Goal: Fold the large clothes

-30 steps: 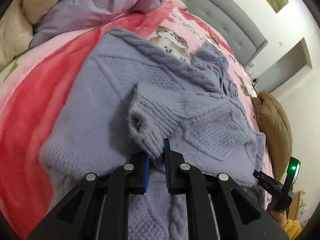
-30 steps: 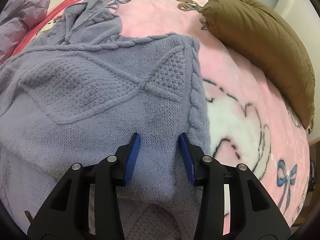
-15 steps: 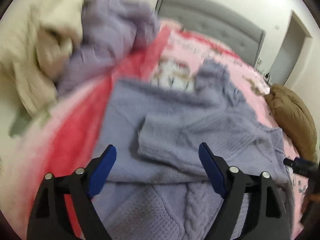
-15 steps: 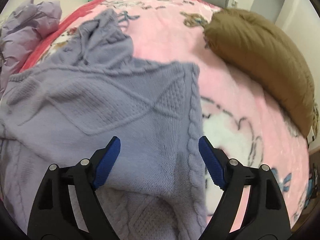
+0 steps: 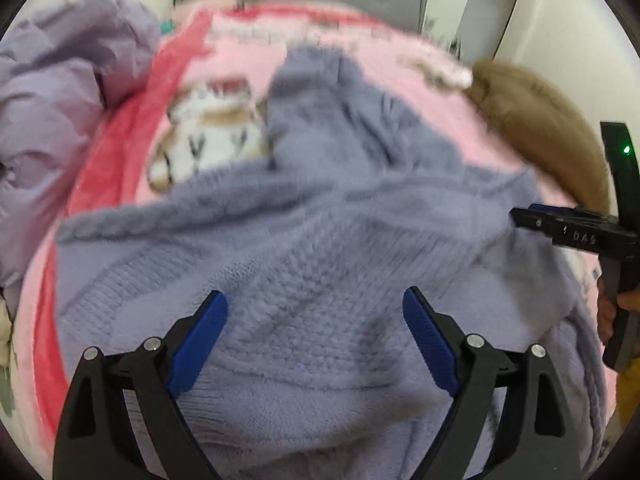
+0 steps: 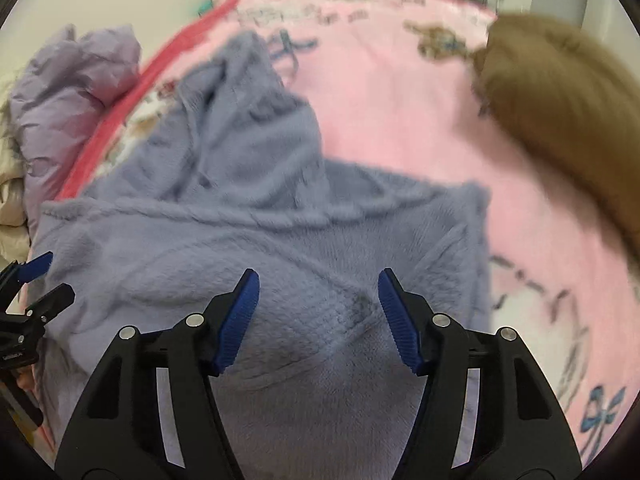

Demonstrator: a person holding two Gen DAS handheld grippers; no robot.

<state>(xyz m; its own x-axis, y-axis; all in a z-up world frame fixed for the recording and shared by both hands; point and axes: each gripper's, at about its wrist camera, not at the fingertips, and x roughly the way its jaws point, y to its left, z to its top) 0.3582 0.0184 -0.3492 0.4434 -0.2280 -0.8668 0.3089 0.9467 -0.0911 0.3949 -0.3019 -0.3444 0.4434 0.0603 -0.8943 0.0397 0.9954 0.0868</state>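
Left gripper (image 5: 315, 330): black triangular arms, ribbed blue pads, silver screws. Right gripper (image 6: 319, 312): same build, white lettering on its side, green light on its mount. Yellow sleeve (image 5: 626, 396) worn.

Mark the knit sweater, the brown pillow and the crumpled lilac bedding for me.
knit sweater (image 6: 280, 248), right wrist view, on the folded body panel.
brown pillow (image 6: 560, 112), right wrist view, on its upper bulge.
lilac bedding (image 5: 52, 92), left wrist view, on the crumpled heap's middle.
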